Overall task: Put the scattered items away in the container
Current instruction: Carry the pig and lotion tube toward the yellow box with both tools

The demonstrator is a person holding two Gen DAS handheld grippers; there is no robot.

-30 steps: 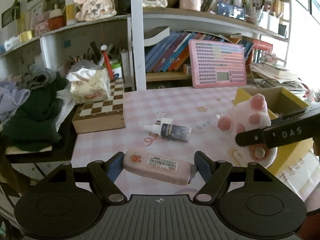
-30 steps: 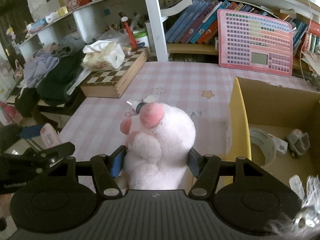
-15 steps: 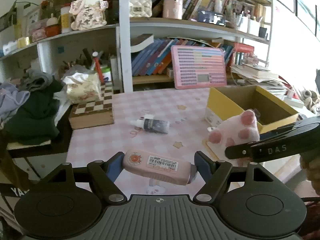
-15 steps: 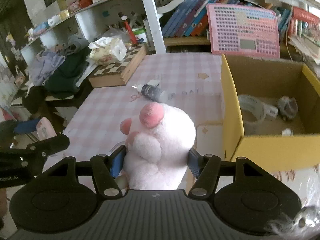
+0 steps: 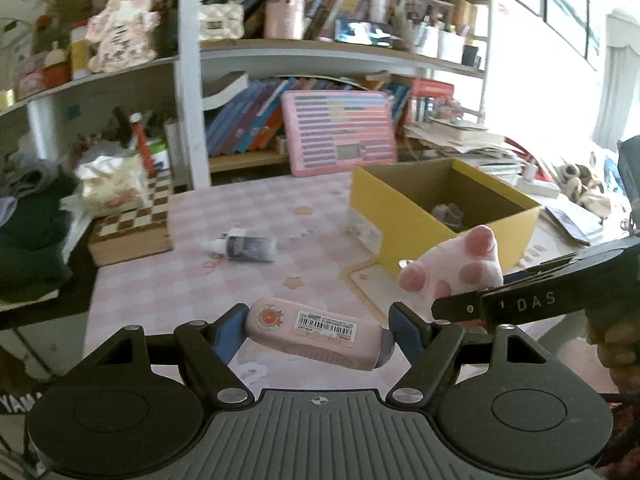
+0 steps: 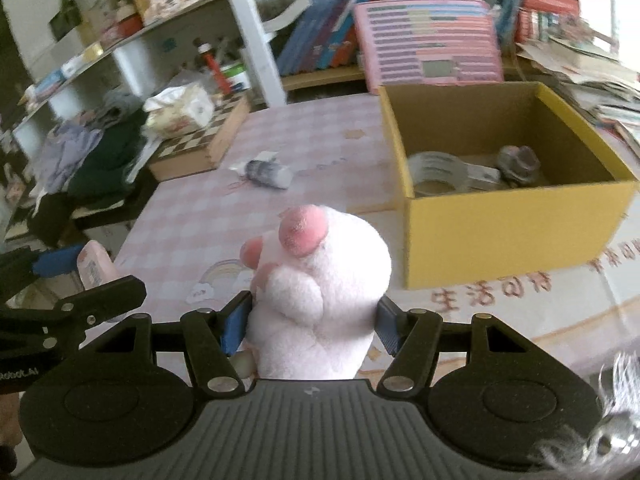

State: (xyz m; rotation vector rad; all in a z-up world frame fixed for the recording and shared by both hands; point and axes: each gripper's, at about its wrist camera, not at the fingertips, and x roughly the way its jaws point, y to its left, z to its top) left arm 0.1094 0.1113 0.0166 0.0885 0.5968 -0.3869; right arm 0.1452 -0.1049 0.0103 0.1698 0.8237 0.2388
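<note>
left wrist: "das" on right gripper (image 5: 452,300)

Right tool (image 6: 310,326) clamps plush paw (image 6: 316,296); yellow box (image 6: 516,236) beyond, right.

Ahead and right of the right tongs (image 6: 310,322) stands the box (image 6: 500,236) on the bench (image 6: 192,224), tape roll (image 6: 434,172) inside. A small bottle (image 6: 266,172) lies ahead-left; the chessboard (image 6: 200,144) lies further left, a tissue pack (image 6: 180,110) on it.
</note>
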